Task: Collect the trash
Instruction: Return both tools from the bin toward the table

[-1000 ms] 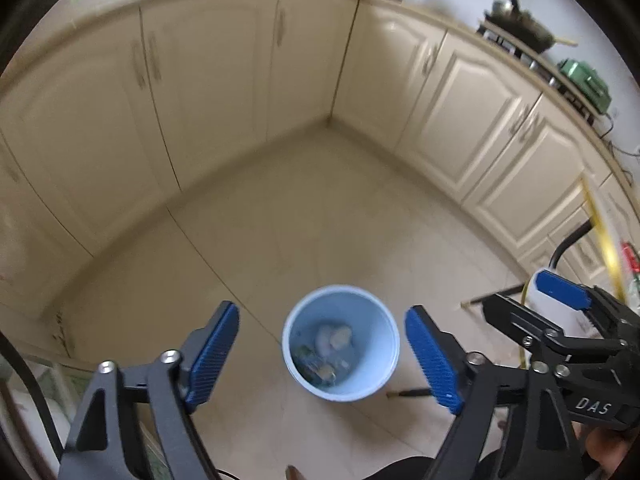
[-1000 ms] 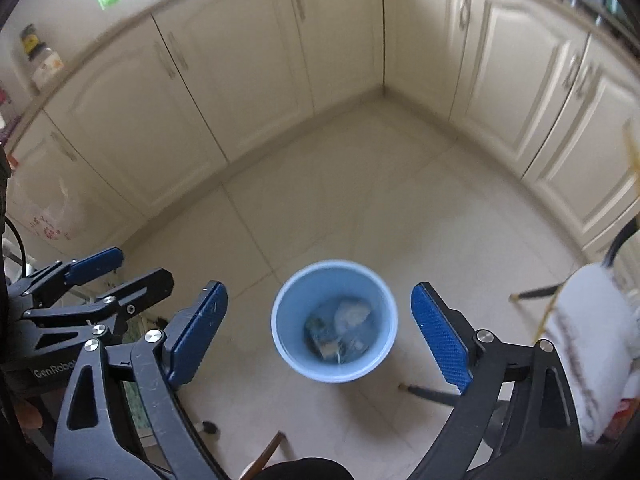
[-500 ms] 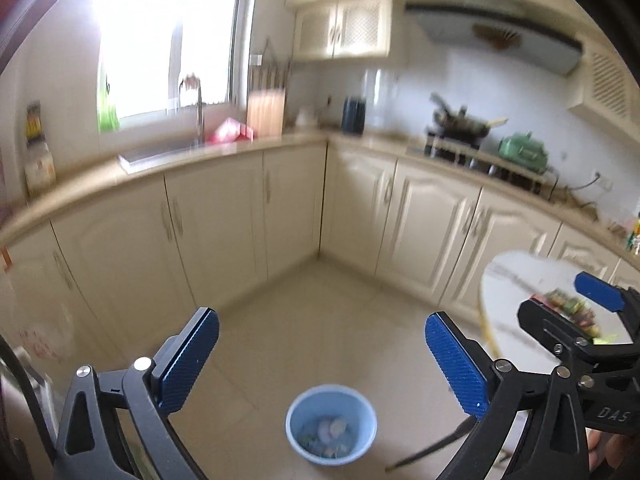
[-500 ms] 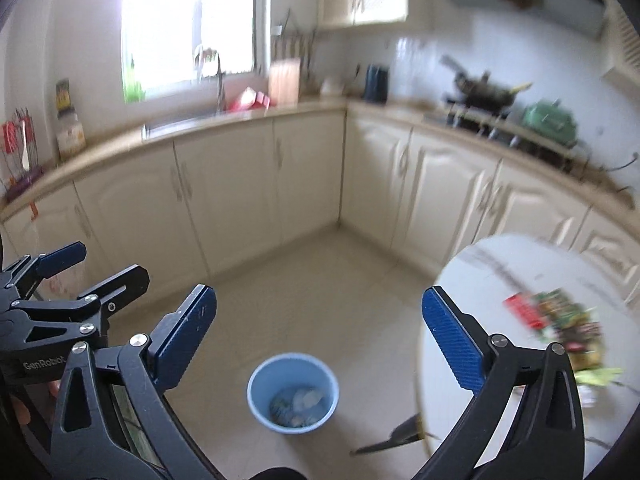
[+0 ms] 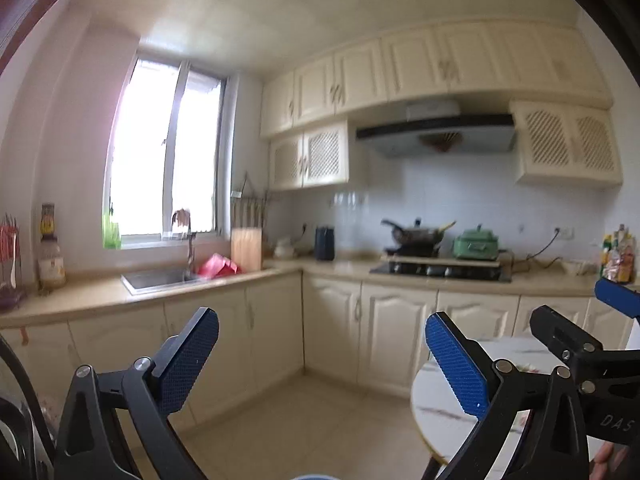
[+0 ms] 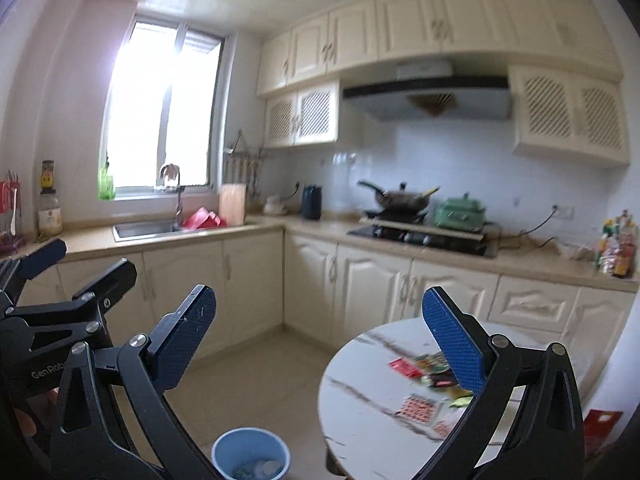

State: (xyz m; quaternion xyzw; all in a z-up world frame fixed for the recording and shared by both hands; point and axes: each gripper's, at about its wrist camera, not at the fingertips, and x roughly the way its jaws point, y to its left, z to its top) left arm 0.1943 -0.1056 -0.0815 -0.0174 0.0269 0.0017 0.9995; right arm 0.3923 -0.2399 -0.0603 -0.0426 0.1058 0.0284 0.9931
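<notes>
- The trash is a loose scatter of flat, glossy wrappers (image 6: pixel 430 376) in red, green and yellow, lying toward the right-hand edge of the round table (image 6: pixel 360 404). Thin and limp as they look, they would probably need pinching at an edge rather than scooping.
- One checked red-and-white packet (image 6: pixel 418 405) lies apart from the rest, nearer the table's front edge.
- The table top is white with grey marble veining, smooth and hard, so the wrappers are likely to slide when pushed.
- The blue bin (image 6: pixel 251 456) stands on the tiled floor just beside the table's left edge, a round plastic tub with some rubbish already in it; that puts it within a short carry.
- The right gripper (image 6: pixel 318 336) hovers above the table, its blue, textured pads spread wide with nothing between them, seemingly lined up for the next pick.
- The left gripper (image 5: pixel 322 356) is likewise held up with fingers wide apart and empty, over the floor off the table's left edge.
- Beyond run cream panelled cabinets (image 6: pixel 360 276) and a beige worktop (image 6: pixel 532 262).
</notes>
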